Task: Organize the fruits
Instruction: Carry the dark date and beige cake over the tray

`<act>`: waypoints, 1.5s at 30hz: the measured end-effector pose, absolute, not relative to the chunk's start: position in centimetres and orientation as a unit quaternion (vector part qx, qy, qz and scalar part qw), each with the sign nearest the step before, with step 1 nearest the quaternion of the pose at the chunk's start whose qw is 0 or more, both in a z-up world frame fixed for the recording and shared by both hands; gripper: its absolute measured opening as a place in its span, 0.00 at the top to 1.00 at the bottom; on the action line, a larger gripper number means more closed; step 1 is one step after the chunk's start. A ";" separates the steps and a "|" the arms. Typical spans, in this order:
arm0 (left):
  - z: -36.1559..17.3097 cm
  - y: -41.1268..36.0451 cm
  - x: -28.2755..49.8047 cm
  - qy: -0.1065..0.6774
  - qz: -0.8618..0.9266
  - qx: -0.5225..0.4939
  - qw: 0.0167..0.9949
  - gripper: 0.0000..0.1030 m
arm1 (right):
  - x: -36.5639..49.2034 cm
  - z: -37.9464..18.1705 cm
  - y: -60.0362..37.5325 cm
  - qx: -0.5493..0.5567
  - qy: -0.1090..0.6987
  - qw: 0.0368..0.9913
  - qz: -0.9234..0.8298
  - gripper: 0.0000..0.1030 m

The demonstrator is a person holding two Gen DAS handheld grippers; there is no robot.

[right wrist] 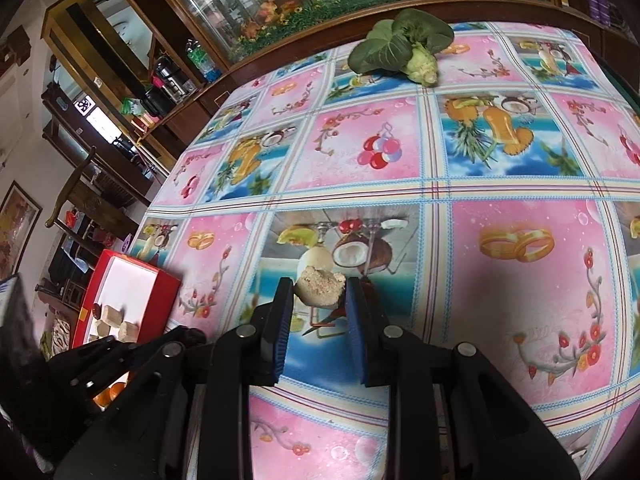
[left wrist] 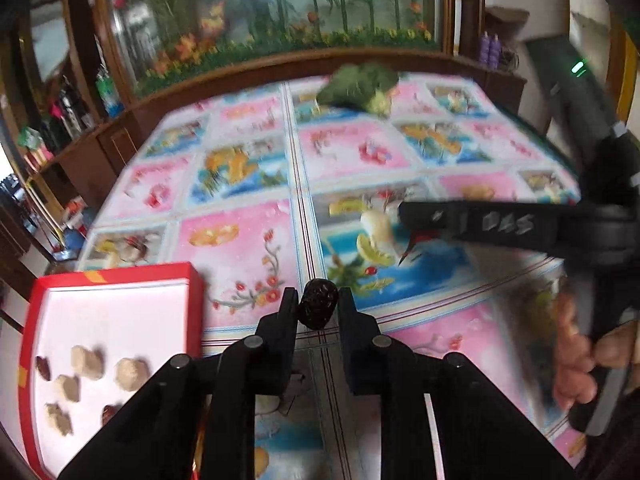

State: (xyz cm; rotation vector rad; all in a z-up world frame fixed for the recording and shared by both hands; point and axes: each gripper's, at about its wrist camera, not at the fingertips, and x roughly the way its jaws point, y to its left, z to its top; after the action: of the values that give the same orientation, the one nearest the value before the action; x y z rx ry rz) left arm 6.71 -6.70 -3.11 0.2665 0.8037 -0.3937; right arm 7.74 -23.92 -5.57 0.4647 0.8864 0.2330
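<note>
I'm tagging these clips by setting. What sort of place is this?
Probably a home dining or living room: a table under a fruit-print tablecloth, a dark wooden cabinet crowded with bottles, and a large framed floral panel behind.

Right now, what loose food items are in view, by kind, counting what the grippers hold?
Beige crumbly chunks: 5, four in the red box and one in the right gripper.
Dark red dates: 3, two in the box and one in the left gripper.
Leafy green vegetable: 1.
Total: 9.
</note>
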 end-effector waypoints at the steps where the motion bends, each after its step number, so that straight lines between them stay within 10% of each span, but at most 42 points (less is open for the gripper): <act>1: -2.6 -6.5 6.3 0.381 -0.187 0.122 0.897 0.82 | 7.6 -5.4 -23.7 0.221 0.422 0.872 0.114 0.72; 45: 0.3 8.2 2.7 0.307 -0.093 0.030 0.947 0.82 | 1.8 -2.8 -11.1 0.167 0.323 0.908 0.209 0.72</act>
State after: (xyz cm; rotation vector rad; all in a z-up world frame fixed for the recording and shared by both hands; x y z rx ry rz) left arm 2.65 8.19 0.31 0.0614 0.6250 -0.1884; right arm 1.76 -11.12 -2.83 0.3445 0.6656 0.4306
